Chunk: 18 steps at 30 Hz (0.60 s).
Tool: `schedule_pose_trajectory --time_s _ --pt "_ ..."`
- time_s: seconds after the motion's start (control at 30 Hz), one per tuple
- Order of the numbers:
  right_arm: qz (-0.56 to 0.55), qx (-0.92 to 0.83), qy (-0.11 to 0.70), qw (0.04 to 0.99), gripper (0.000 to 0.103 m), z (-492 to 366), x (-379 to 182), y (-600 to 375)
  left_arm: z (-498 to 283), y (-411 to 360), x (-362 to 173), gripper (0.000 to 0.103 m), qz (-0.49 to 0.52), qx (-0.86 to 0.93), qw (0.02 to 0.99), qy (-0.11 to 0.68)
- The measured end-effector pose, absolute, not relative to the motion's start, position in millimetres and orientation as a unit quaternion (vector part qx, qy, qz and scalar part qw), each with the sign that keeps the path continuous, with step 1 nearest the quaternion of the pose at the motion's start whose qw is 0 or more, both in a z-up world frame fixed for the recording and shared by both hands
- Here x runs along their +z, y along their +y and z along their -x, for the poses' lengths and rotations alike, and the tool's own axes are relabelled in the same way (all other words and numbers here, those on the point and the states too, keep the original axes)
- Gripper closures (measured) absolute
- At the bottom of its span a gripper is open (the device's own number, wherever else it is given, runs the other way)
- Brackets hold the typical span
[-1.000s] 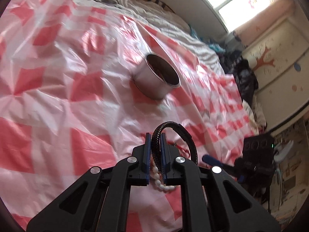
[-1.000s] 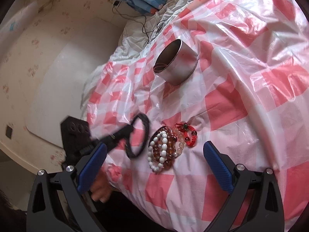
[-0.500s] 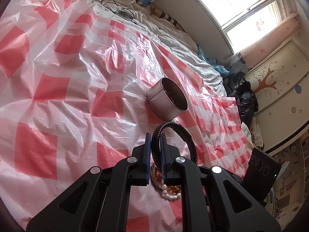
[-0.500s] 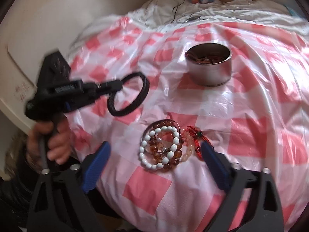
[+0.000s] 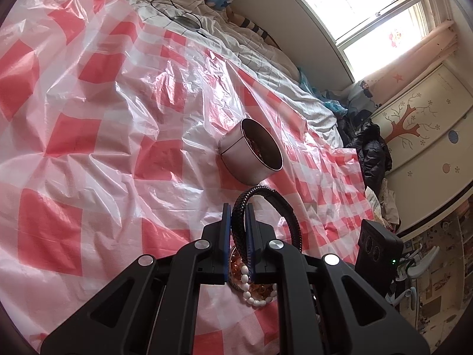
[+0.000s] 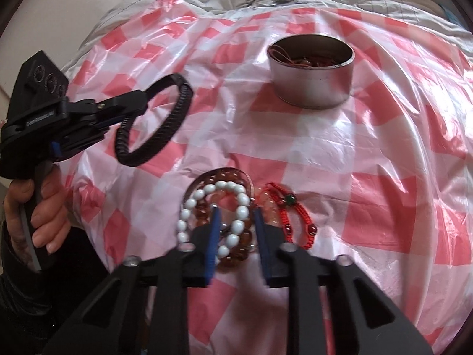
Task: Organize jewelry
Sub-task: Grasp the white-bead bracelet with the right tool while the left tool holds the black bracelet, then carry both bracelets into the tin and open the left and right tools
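Note:
My left gripper [image 5: 237, 216] is shut on a black braided bracelet [image 5: 266, 204] and holds it in the air; it shows in the right wrist view too [image 6: 165, 124]. A round metal tin [image 5: 251, 156] with jewelry inside stands beyond it, also in the right wrist view [image 6: 313, 71]. My right gripper [image 6: 236, 216] hangs over a pile on the cloth: a white bead bracelet [image 6: 236, 195], an amber bead bracelet [image 6: 239, 251] and a red cord bracelet [image 6: 292, 219]. Its jaws stand partly closed around the white and amber beads, with a gap between them.
A red and white checked plastic sheet [image 5: 88, 124] covers the bed. A cable and a disc-shaped device [image 5: 186, 20] lie on the bedding behind. A dark clothes pile [image 5: 372, 148] and a wardrobe [image 5: 422, 130] are at the right.
My right gripper has come down over the bracelet pile and its jaws have narrowed a lot. My left gripper has lifted the black bracelet up and away from the pile.

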State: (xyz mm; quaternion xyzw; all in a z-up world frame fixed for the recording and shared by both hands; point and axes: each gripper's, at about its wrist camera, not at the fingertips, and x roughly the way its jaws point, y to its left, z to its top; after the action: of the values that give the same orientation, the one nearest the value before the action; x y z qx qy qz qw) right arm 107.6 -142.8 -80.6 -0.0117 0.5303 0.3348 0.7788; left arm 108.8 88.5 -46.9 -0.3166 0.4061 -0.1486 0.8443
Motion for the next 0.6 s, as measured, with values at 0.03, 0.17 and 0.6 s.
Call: schedule_pose_trajectory --time_s 0.03,0.17,0.6 --pt "0.007 0.336 0.529 0.779 0.091 -108 -81 -144 -109 88 -47 0.095 0.317 -0.148 0.844 0.406" --pt "-0.046 0.345 0.518 0.782 0.095 -108 -73 -157 -109 88 -47 0.095 0.319 -0.147 0.844 0.405" --pt "-0.269 0.389 0.463 0.750 0.095 -111 -46 -223 -114 83 -44 0.095 0.322 -0.159 0.845 0.396"
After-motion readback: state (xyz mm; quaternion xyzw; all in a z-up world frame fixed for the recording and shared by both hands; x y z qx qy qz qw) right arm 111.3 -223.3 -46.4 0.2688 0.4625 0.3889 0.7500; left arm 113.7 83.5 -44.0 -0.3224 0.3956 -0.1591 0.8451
